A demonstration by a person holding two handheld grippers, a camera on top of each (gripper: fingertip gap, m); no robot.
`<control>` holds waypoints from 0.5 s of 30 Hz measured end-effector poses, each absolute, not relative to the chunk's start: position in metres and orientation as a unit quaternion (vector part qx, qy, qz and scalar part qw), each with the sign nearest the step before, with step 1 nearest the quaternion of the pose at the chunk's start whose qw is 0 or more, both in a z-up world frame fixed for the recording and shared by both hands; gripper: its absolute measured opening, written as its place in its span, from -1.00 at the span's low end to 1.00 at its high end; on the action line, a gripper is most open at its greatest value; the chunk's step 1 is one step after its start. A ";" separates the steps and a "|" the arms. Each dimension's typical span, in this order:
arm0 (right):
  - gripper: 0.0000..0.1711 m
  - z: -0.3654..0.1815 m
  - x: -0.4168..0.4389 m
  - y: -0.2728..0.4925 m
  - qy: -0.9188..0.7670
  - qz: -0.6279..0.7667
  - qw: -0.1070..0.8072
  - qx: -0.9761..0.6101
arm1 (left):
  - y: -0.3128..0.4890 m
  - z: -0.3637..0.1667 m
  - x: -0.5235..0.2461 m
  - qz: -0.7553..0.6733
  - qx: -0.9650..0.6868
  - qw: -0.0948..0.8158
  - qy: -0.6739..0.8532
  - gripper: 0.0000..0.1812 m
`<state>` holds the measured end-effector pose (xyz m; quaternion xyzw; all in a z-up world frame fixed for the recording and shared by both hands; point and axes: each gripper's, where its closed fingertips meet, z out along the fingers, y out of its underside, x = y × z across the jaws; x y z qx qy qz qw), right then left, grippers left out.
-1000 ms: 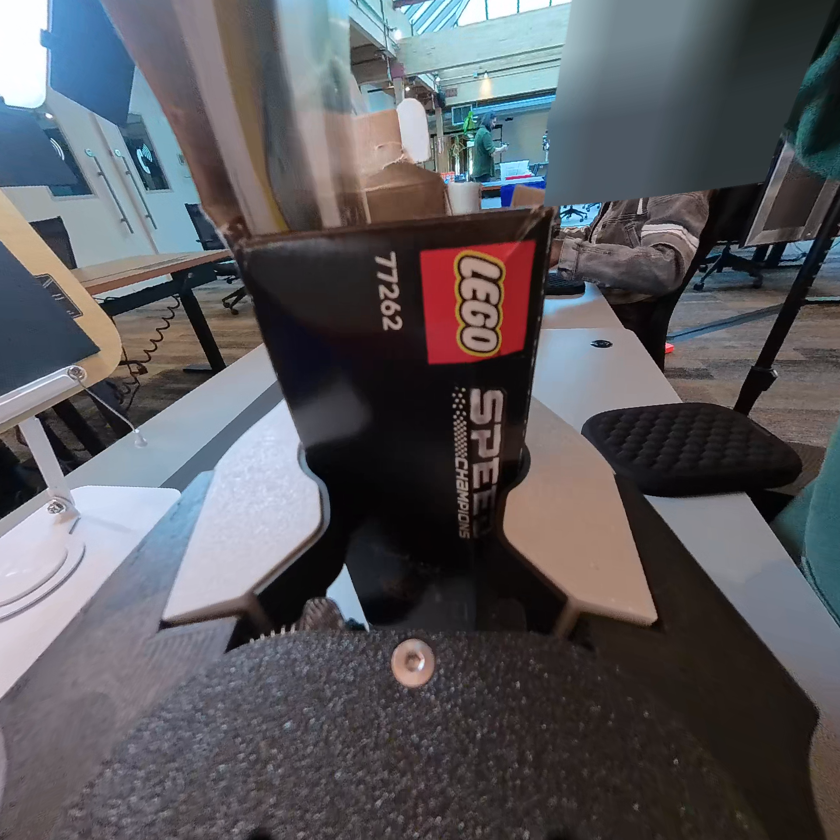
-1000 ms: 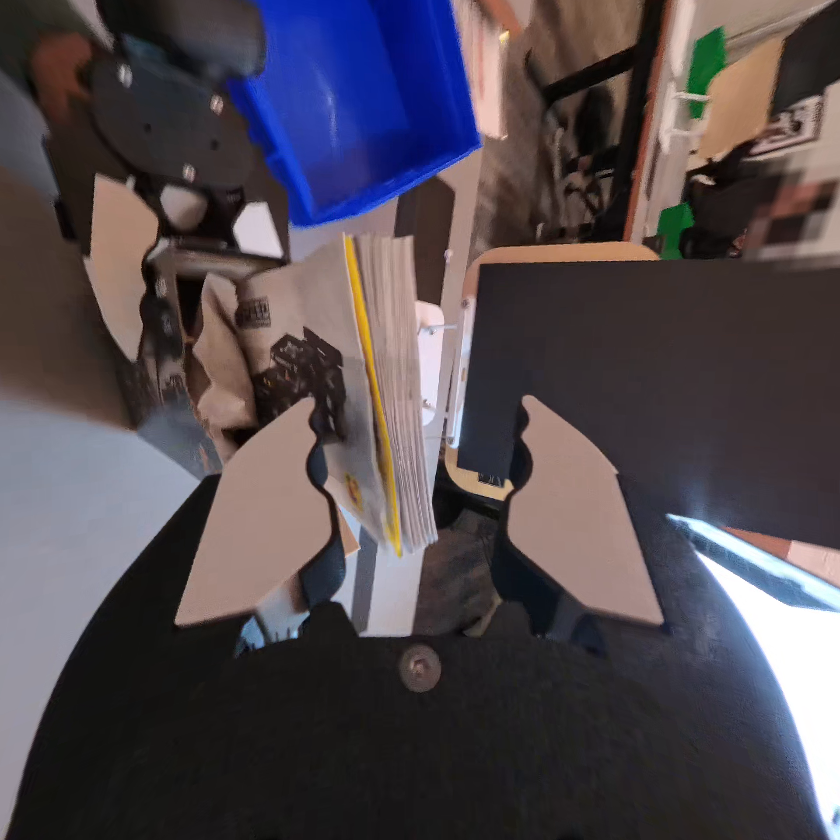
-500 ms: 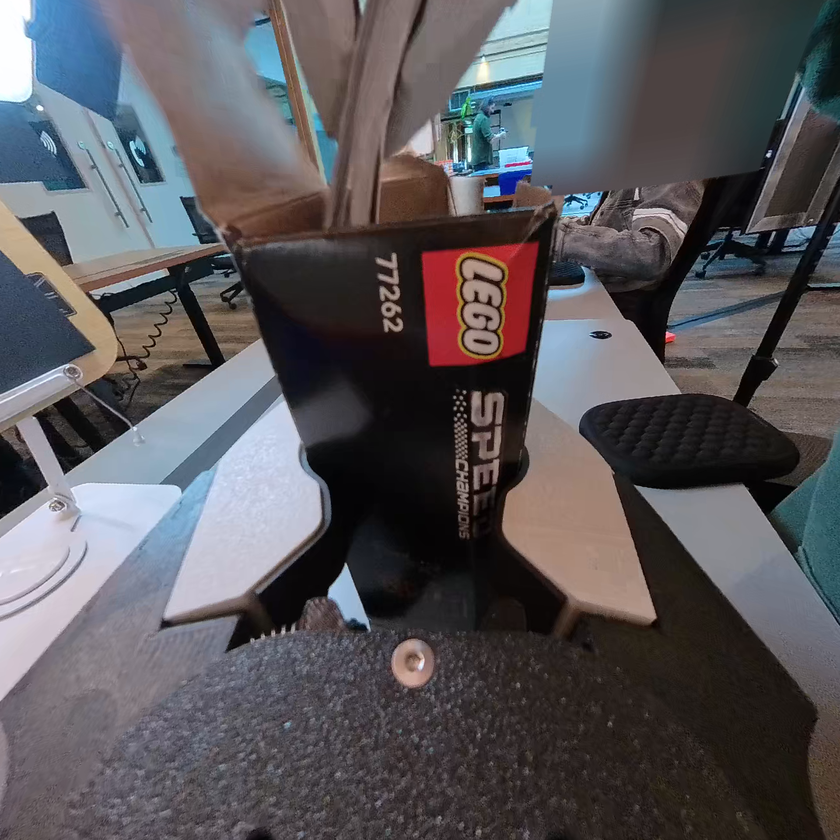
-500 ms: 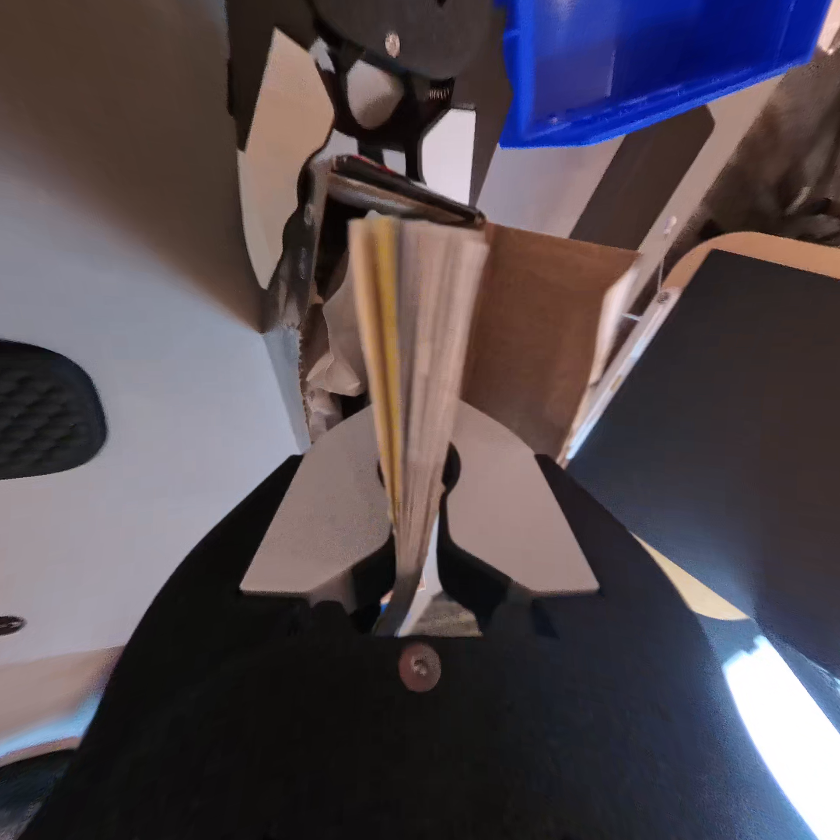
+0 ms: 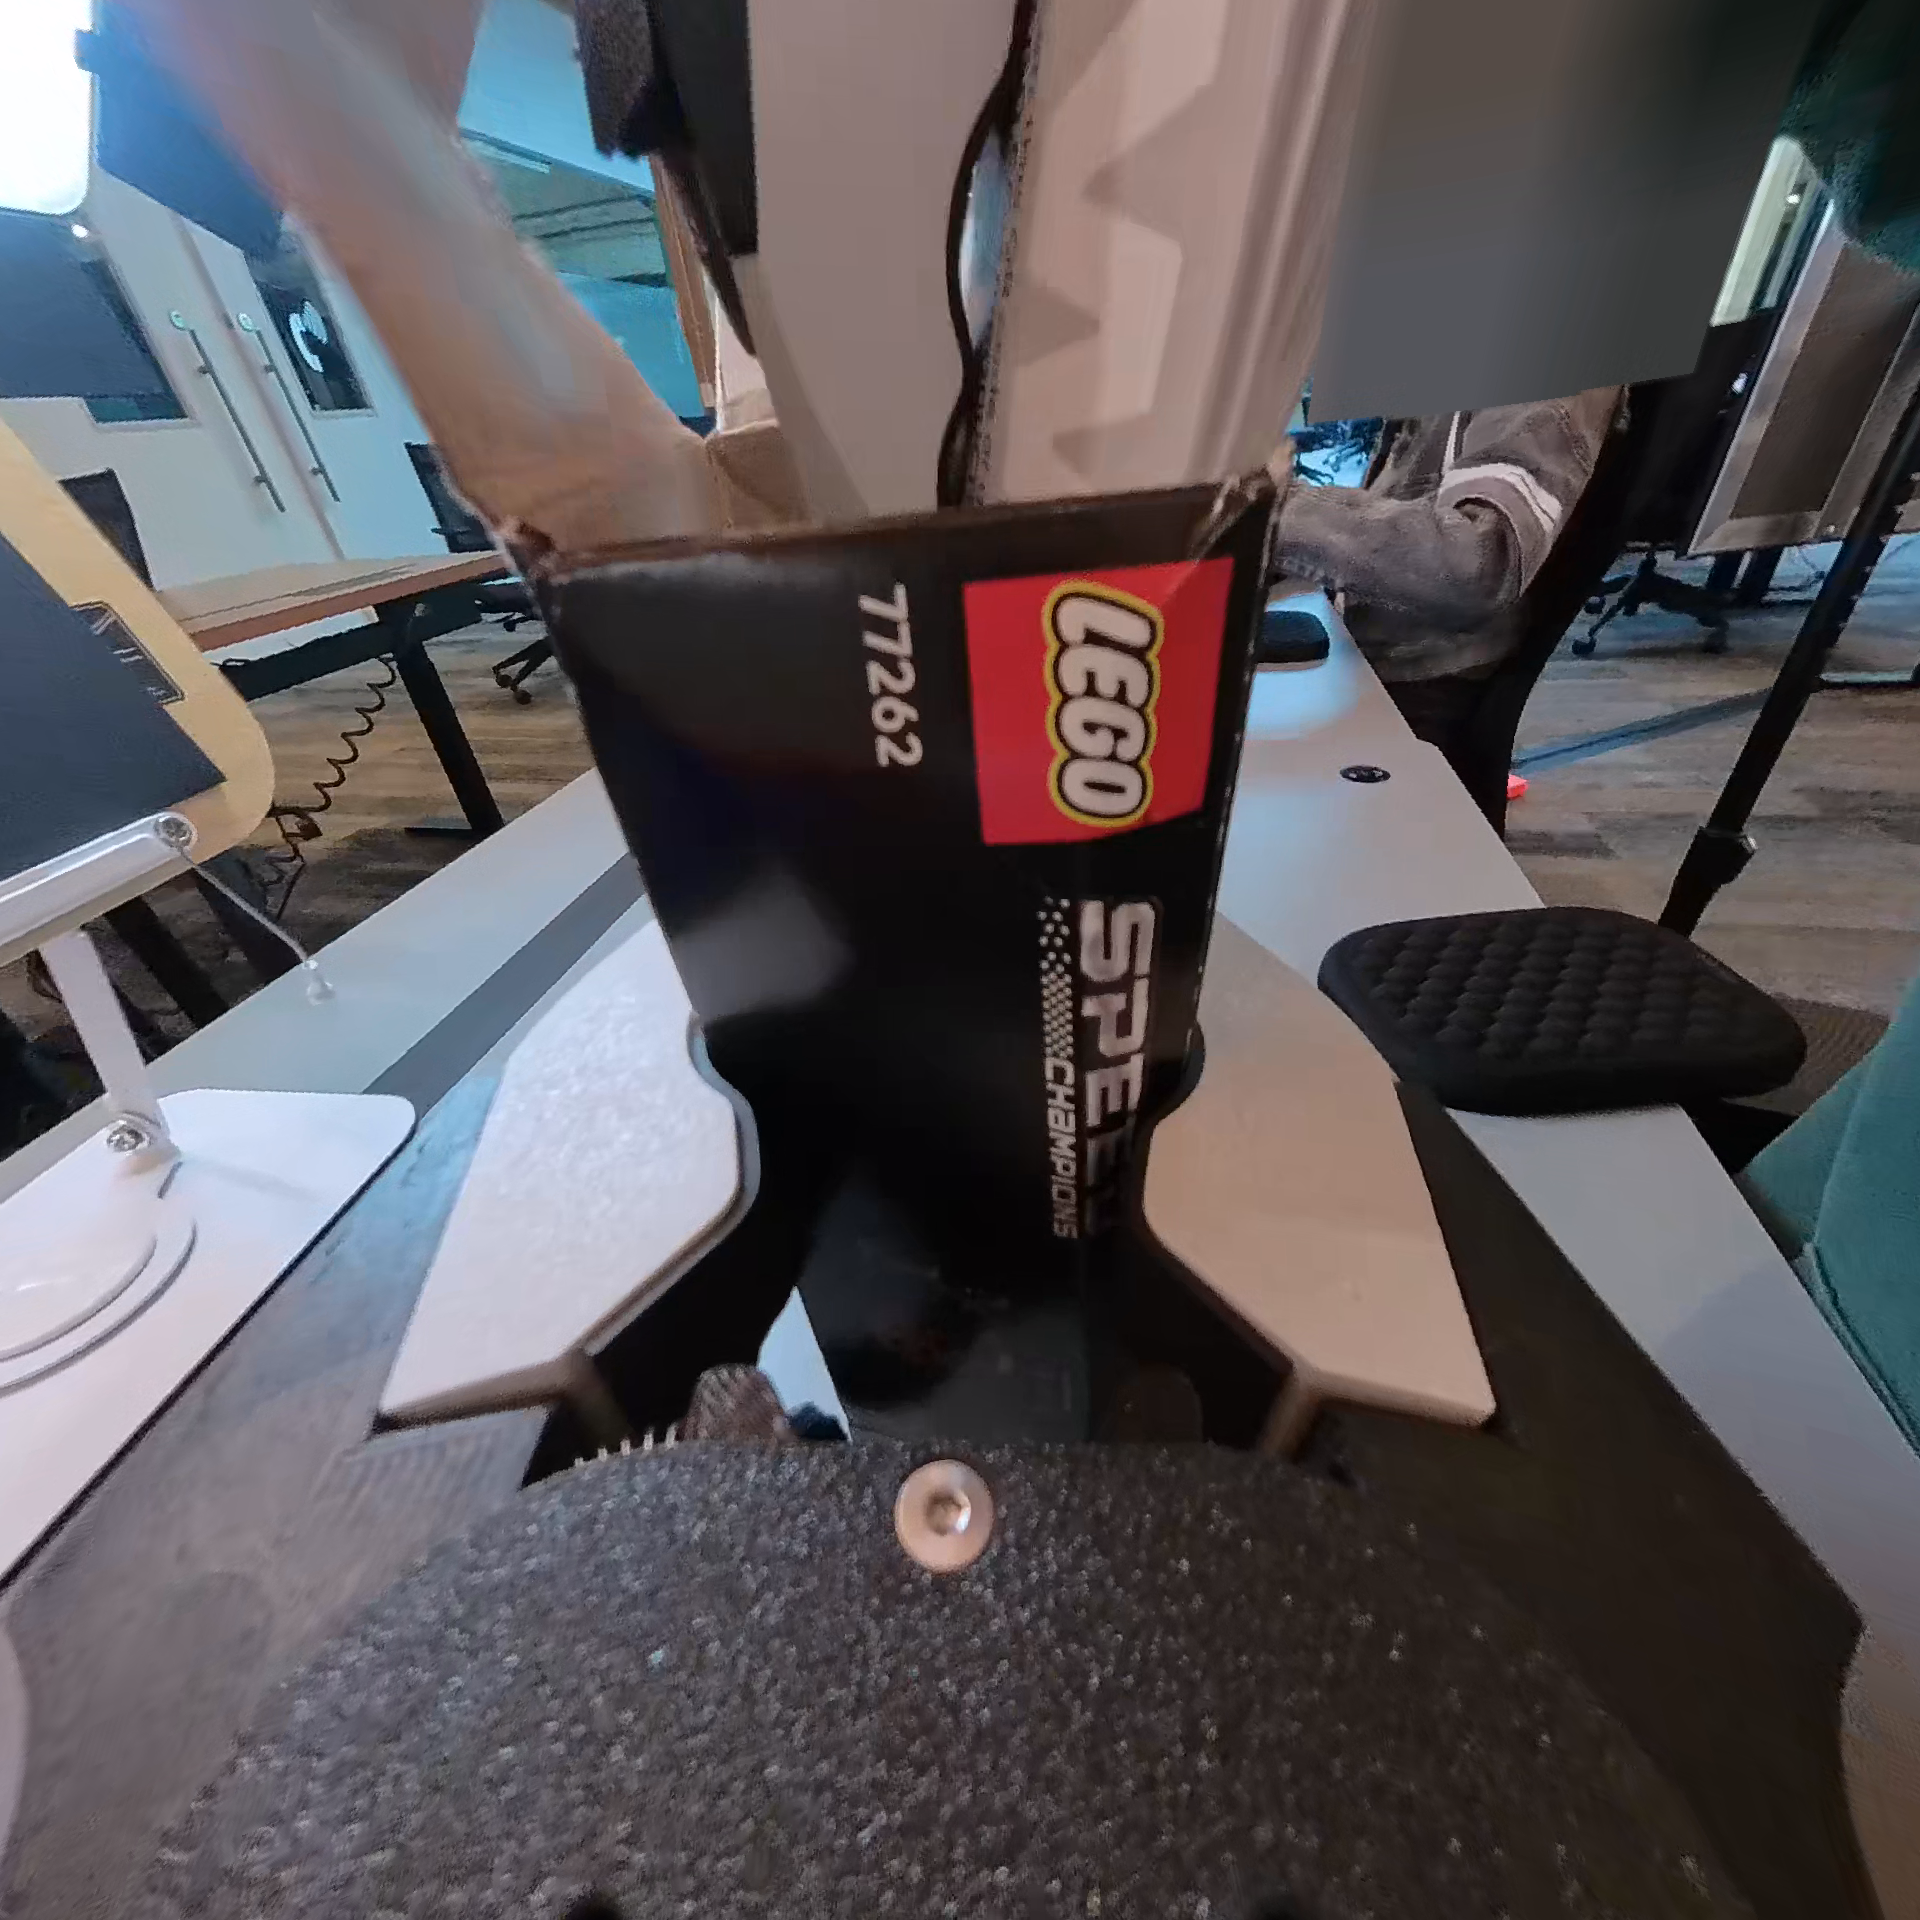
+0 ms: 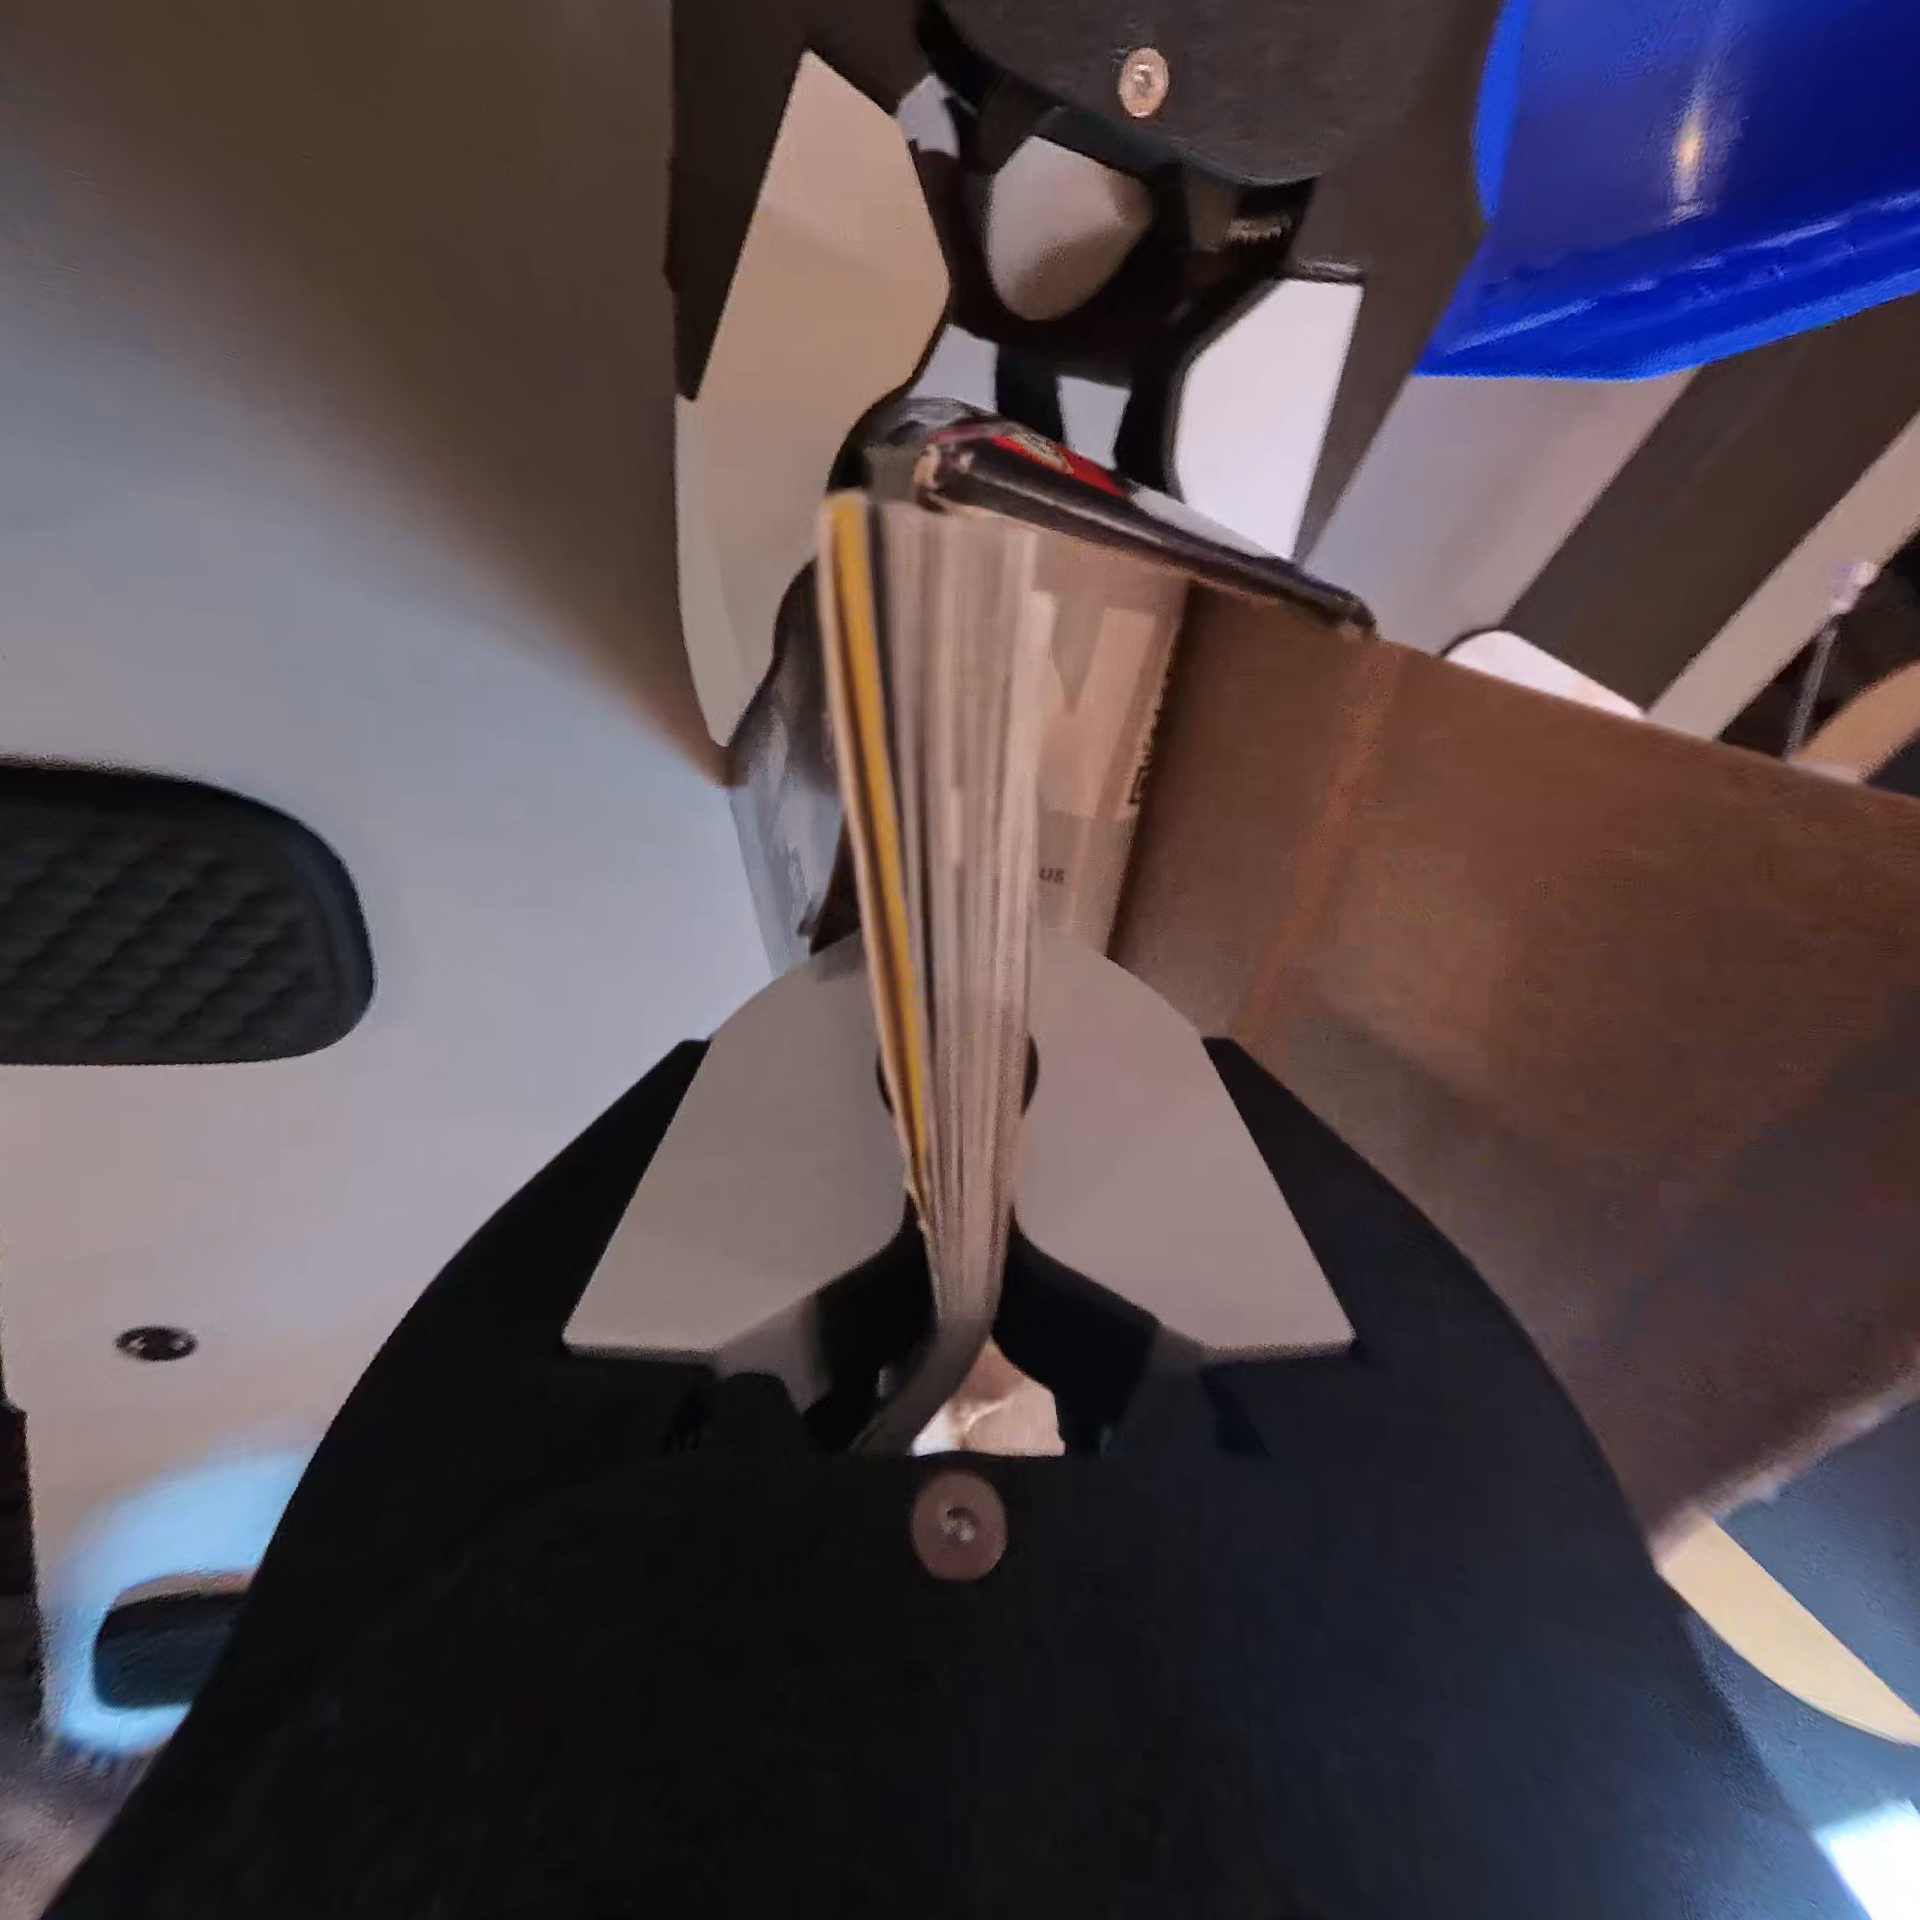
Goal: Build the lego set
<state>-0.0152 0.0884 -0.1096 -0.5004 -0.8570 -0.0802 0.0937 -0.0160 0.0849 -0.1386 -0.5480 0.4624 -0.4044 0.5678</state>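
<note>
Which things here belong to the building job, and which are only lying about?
Job:
- black cardboard set box, in the left tool
- thick paper instruction booklet, in the right tool

Lying about:
- black textured pad
- blue plastic bin
- white stand base

1. A long white bench [image 5: 1382,790] runs into an open-plan office.
2. A black textured pad [image 5: 1548,1013] lies on its right edge.
3. Wood-patterned floor [image 5: 343,727] carries a wooden-topped desk [image 5: 343,597] at left.
4. Daylight enters at upper left.
5. A seated person's grey sleeve [image 5: 1455,551] appears beyond.
</note>
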 end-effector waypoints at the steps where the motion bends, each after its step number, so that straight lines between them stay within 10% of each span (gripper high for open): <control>1: -0.95 -0.105 -0.020 0.094 -0.853 -0.082 0.121 -0.501 | 0.089 -0.138 -0.020 -0.407 -0.553 0.568 0.453 -0.16; 15: -0.95 -0.124 -0.020 0.110 -0.852 -0.096 0.109 -0.503 | 0.082 -0.139 -0.018 -0.398 -0.539 0.567 0.479 -0.17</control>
